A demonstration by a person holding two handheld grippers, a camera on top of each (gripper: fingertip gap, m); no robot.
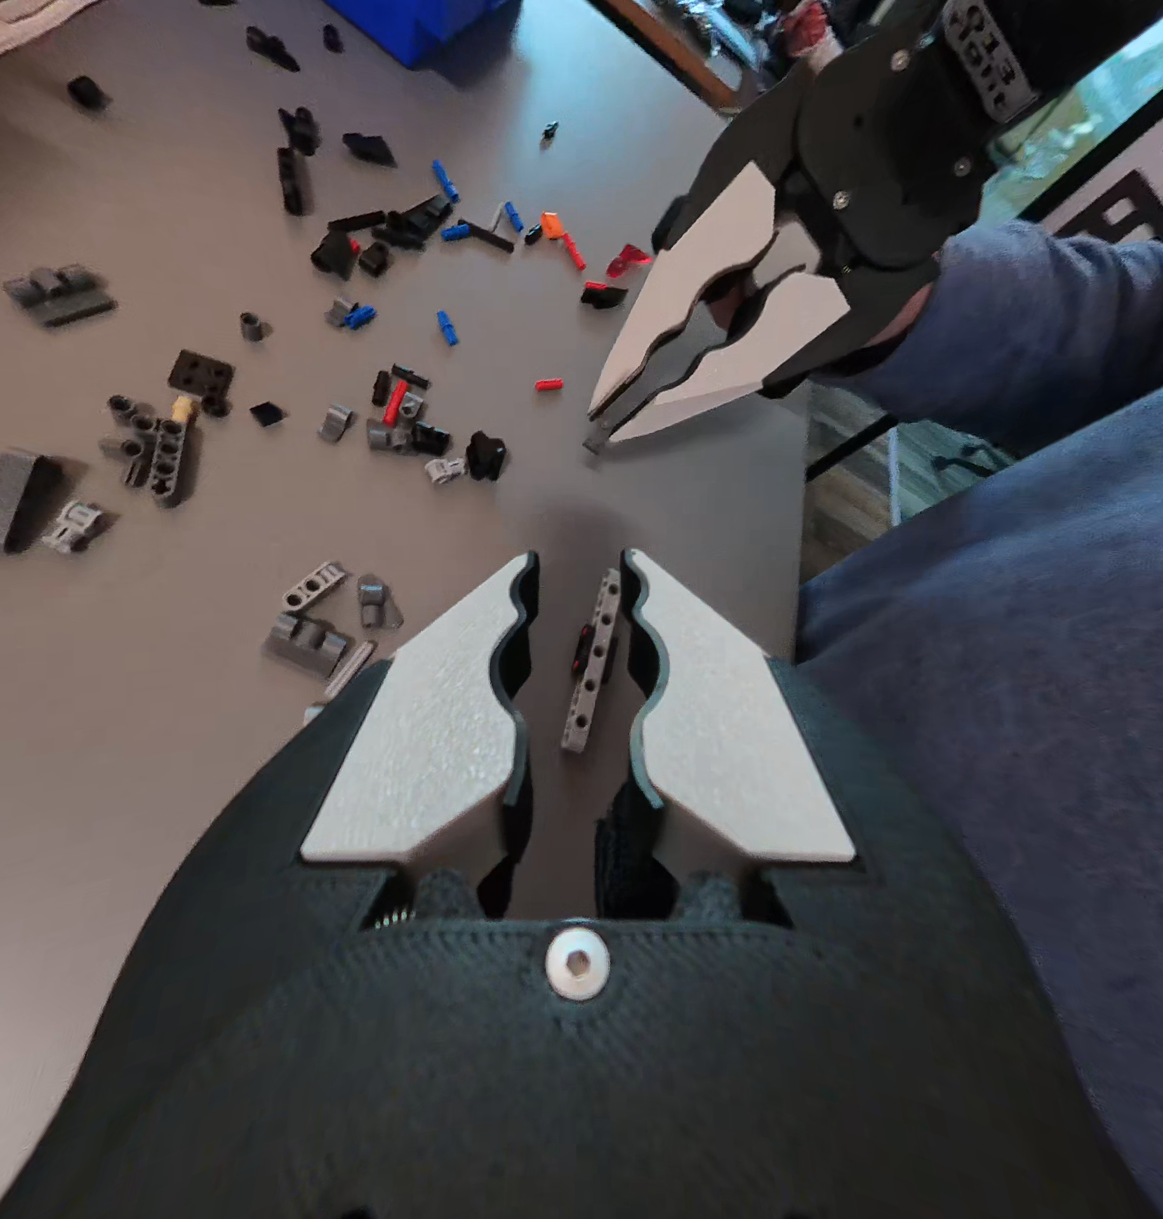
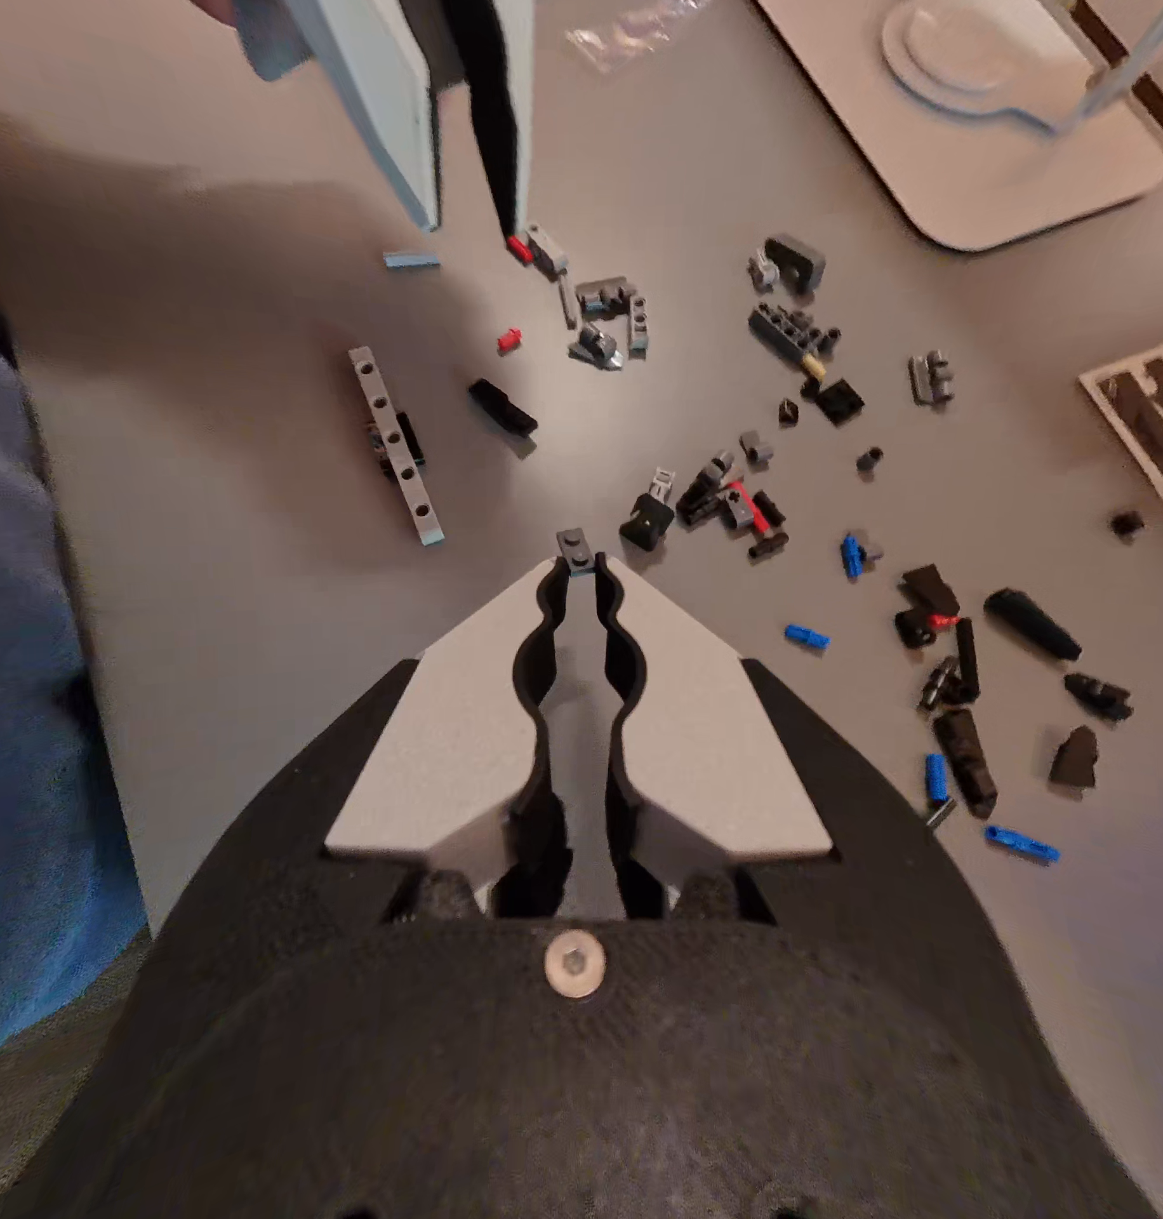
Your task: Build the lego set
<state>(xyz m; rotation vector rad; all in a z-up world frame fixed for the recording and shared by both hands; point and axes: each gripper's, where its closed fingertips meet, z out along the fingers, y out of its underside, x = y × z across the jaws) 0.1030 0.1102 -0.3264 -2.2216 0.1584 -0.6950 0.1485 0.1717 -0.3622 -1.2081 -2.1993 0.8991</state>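
Right claw (image 2: 577,561) pinched a grey plate (image 2: 575,551), presumably for the beam (image 2: 396,443) at 10 o'clock; left claw (image 1: 580,557) was spread.

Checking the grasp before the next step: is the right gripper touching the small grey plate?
Touching. The right wrist view shows the right gripper with its fingers closed on the small grey plate, which sticks out past the tips, clamped on both sides.

A plain grey table (image 1: 664,165) fills most of the room I can see, lit softly and evenly from above. Past its far edge runs a strip of wood-grain floor (image 1: 843,488), with a window (image 1: 1106,112) beyond.
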